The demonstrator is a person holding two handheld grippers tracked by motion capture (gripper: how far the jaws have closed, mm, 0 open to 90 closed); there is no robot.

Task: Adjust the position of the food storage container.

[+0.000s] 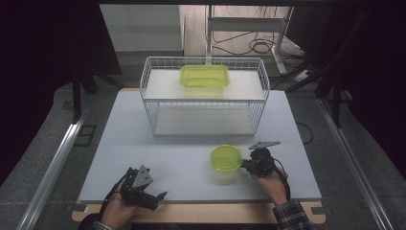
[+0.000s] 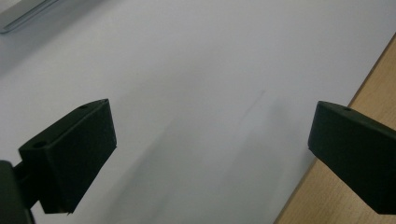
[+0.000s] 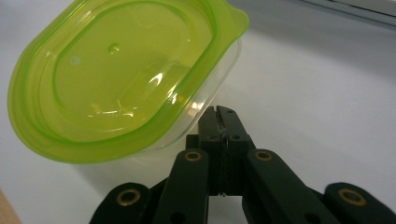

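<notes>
Here the right gripper (image 1: 246, 165), jaws pressed together with nothing between them, nudges the round clear plastic tub with its lime-green lid (image 1: 226, 158) in front of the white wire basket (image 1: 153, 103), likely basket-bound next, while the left gripper (image 1: 155, 199) rests spread wide.

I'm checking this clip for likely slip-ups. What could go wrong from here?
The right gripper is shut, its tips at the round container's side without gripping it; a push may slide or tip the container. The wire basket stands close behind, so the container could knock its wall. The left gripper hangs open at the table edge, too far to steady anything.
</notes>
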